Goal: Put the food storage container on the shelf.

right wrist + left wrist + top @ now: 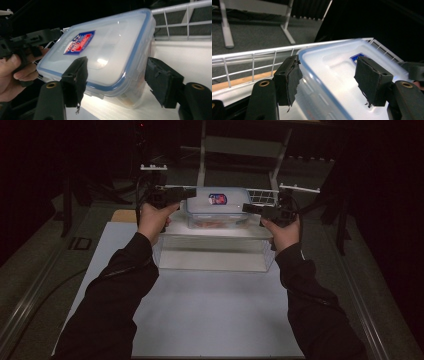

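Item: lidded plastic food box, our landmark, sitting on top of an upturned clear tub, just in front of a white wire rack

Left of the box: our left gripper at its left end; in the left gripper view the pads straddle the box corner with a gap on each side, so we record it as released

The box itself: clear body, blue-rimmed lid seated flat, red and blue label on top; through the wall we make out something orange-pink, kind unclear

Right of the box: our right gripper at its right end, pads apart and clear of the wall, released as well

Progress, as we judge it: the box looks set down on its perch; what is left is drawing both grippers away
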The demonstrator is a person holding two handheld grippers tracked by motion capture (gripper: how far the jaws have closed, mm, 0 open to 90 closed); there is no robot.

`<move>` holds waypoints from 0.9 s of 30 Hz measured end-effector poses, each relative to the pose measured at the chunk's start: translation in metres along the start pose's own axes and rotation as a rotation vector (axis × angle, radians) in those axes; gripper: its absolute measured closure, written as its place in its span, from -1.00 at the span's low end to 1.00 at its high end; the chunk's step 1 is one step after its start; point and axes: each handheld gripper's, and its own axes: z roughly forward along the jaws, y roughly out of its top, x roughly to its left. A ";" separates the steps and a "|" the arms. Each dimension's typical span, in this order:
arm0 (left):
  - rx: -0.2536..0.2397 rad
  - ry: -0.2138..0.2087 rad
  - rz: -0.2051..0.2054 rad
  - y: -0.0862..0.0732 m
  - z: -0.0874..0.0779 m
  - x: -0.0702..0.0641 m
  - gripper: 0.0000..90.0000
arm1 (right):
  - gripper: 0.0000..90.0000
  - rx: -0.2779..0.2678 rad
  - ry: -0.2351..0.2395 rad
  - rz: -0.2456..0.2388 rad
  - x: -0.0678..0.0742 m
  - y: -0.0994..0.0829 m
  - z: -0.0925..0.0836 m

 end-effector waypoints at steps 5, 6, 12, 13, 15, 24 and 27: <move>-0.051 -0.018 0.009 -0.001 -0.019 -0.005 -0.19 | -0.33 -0.013 -0.001 -0.054 0.005 0.000 -0.010; -0.058 -0.029 0.017 -0.002 -0.025 -0.007 -0.19 | -0.35 -0.019 0.003 -0.065 0.007 -0.001 -0.013; -0.076 -0.059 0.073 -0.017 -0.044 -0.021 -0.18 | -0.51 -0.026 0.009 -0.157 0.018 -0.015 -0.023; -0.078 -0.074 0.077 -0.022 -0.046 -0.023 -0.18 | -0.54 -0.026 0.009 -0.167 0.019 -0.017 -0.025; -0.079 -0.073 0.110 -0.031 -0.050 -0.030 -0.13 | -0.62 -0.027 0.021 -0.192 0.021 -0.022 -0.027; 0.002 -0.066 0.235 -0.065 -0.050 -0.045 0.49 | -0.70 -0.040 0.052 -0.229 0.025 -0.041 -0.041; 0.043 -0.042 0.254 -0.073 -0.041 -0.044 0.59 | -0.70 -0.044 0.067 -0.220 0.024 -0.046 -0.045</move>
